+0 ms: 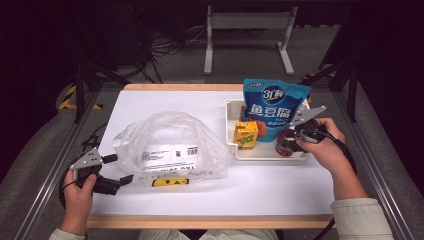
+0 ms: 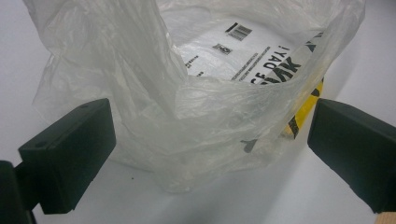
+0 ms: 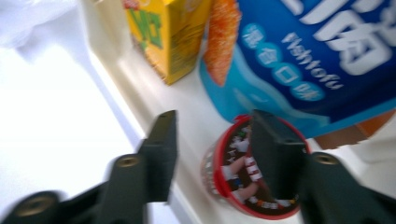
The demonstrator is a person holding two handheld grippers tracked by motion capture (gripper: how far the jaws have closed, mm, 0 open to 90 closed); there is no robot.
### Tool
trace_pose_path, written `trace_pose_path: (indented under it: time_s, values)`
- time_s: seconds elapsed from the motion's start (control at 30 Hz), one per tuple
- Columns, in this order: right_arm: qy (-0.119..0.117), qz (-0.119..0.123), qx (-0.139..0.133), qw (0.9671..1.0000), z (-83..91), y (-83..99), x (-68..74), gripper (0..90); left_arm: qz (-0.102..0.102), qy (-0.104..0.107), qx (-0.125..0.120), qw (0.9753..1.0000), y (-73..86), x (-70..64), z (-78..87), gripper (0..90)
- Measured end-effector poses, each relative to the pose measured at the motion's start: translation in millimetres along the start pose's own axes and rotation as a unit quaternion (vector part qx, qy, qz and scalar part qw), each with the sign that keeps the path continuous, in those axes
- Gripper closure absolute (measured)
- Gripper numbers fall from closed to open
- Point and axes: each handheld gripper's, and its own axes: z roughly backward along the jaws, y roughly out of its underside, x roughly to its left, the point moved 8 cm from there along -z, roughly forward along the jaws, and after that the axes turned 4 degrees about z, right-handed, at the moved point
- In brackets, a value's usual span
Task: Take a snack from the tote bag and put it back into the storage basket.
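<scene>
Left hand (image 1: 80, 192): at the near left corner of the desk (image 1: 280, 185), gripping the left tongs (image 1: 120, 170), which point right toward the plastic bag.
Left tongs: jaws stand wide apart in the left gripper view, the bag's crumpled near edge lying between them; neither jaw visibly presses it.
Plastic bag (image 1: 170, 147): clear and puffed up, lying on the white desk left of centre; printed black text, a barcode and a yellow-and-black strip (image 1: 171, 182) show along its near side.
Right hand (image 1: 327, 145): at the right side of the desk, holding the right tongs (image 1: 289, 140) over the near right part of the tray.
Right tongs: jaws partly apart; one jaw sits over the cup's top, the other hangs beside the cup above the tray rim. I cannot tell whether they touch it.
Red-rimmed cup (image 3: 243, 179): small and round with a printed lid, standing in the tray's near corner.
White tray (image 1: 267, 154): right of the bag, on the desk.
Yellow drink carton (image 1: 246, 134): upright in the tray's left part.
Blue snack pouch (image 1: 272, 107): tall, upright behind the cup, beside the carton.
</scene>
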Motion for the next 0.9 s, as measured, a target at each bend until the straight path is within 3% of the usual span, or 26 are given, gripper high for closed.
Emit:
trace_pose_path:
  time_s: [0.07, 0.17, 0.2, 0.47, 0.7, 0.9]
  values:
    - [-0.005, 0.000, 0.002, 1.0000, -1.6, 0.7, 1.8, 68.2, 0.000, 0.000, 0.000, 1.0000, -0.1, -0.1, 0.1, 1.7]
    - [-0.016, -0.007, 0.004, 0.9998, -8.7, 4.7, 6.7, 87.3, 0.001, 0.000, 0.000, 1.0000, 0.1, -0.1, 0.0, 1.7]
    - [-0.020, -0.010, 0.004, 0.9997, -11.0, 5.9, 8.1, 89.8, 0.000, 0.000, 0.000, 1.0000, 0.2, 0.1, 0.2, 1.7]
    - [-0.025, -0.022, 0.021, 0.9992, -27.0, 17.1, 11.5, 89.9, -0.001, 0.000, 0.000, 1.0000, 0.0, 0.1, 0.3, 1.7]
    - [-0.017, -0.041, 0.029, 0.9986, -28.9, 23.6, 6.5, 89.9, -0.001, -0.001, -0.001, 1.0000, -0.2, 0.1, 0.5, 1.6]
    - [-0.014, -0.043, 0.040, 0.9982, -29.7, 28.5, 4.1, 89.9, 0.001, -0.001, -0.002, 1.0000, -0.2, -0.1, 0.8, 1.7]
